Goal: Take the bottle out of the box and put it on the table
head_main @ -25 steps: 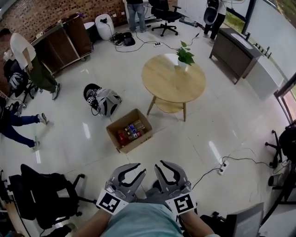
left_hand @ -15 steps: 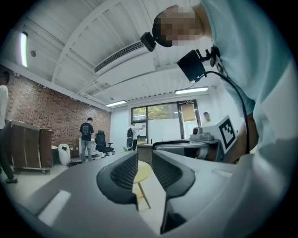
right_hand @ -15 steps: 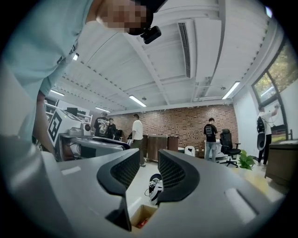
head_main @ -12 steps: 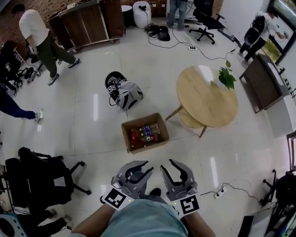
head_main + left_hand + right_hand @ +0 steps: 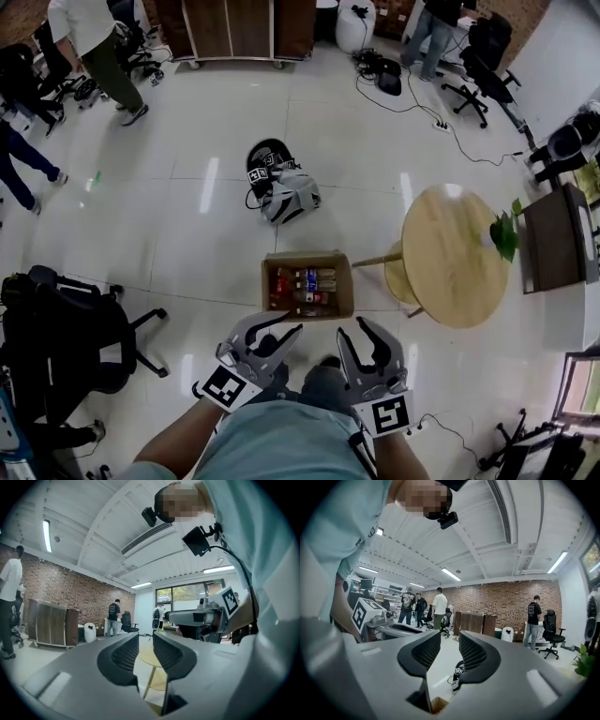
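The plastic bottles with red and blue labels [image 5: 307, 280] lie on their sides, packed together, inside the open brown cardboard box [image 5: 273, 302]; none has been lifted out. The box stands on the glossy white tiled floor [image 5: 187, 244], just beside the splayed legs of the round light-wood table [image 5: 459, 262], whose top is bare except for a small green potted plant [image 5: 504, 234] near its far edge.

Both grey two-jaw grippers are held close to the person's body, on the near side of the box and apart from it. The left gripper [image 5: 145, 643] has its jaws a narrow gap apart with nothing between them (only the table shows beyond). The right gripper [image 5: 450, 645] has just been opening its jaws; they too stand narrowly apart and empty, with a corner of the box visible below them.

Beyond the box a grey backpack [image 5: 292, 197] lies on the floor touching a black helmet [image 5: 265, 157]. A black office chair [image 5: 66, 337] stands well to the left, and several people stand along the far side of the room.
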Available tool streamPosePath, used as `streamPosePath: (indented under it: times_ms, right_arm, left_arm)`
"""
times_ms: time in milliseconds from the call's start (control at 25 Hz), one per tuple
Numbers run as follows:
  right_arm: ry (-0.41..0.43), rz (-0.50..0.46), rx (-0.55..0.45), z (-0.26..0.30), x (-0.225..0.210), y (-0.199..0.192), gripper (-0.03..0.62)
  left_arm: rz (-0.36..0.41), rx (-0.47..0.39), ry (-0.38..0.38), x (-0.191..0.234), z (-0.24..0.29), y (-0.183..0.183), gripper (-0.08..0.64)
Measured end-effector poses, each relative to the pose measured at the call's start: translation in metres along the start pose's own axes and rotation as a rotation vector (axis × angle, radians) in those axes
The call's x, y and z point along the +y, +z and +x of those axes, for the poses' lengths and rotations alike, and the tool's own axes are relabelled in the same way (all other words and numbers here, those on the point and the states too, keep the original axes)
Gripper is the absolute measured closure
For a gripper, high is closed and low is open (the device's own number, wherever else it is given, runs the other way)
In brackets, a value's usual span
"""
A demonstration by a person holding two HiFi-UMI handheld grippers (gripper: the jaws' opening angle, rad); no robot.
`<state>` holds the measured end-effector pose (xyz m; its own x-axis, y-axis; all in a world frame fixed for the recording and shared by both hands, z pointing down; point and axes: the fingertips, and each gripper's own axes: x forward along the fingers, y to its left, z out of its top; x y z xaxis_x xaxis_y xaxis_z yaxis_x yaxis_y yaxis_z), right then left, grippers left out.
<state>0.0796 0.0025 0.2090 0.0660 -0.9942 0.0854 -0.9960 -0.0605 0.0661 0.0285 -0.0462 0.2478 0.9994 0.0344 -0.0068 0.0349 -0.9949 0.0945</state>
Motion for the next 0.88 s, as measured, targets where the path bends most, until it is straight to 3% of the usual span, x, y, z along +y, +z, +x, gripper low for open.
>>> streamPosePath:
  times_ms: [160,320,480,640,760,880]
  right_arm:
    - [0.083,-0.04,0.02,0.018,-0.039,-0.024,0.483]
    - [0.328,-0.171,0.229,0.017,-0.063,-0.095,0.483]
    - [0.575,-0.217,0.3,0.02,-0.065,-0.157,0.482]
    - [0.701,-0.249,0.366,0.028,-0.064,-0.22,0.48]
    - [0.767,-0.281,0.459,0.036,-0.054,-0.284,0.48]
    - [0.859,-0.32,0.627,0.043,-0.037,-0.385,0.452]
  left_arm:
    - [0.009,0.043,0.084,0.014,0.025,-0.012,0.468]
    - [-0.004,0.083,0.219,0.013,0.057,-0.032,0.468]
    - [-0.078,0.093,0.403,0.017,0.068,-0.063,0.471]
    - [-0.116,0.136,0.508,0.017,0.059,-0.106,0.472]
    - [-0.144,0.162,0.559,0.029,0.039,-0.141,0.472]
    - [-0.165,0.19,0.585,0.048,0.021,-0.182,0.474]
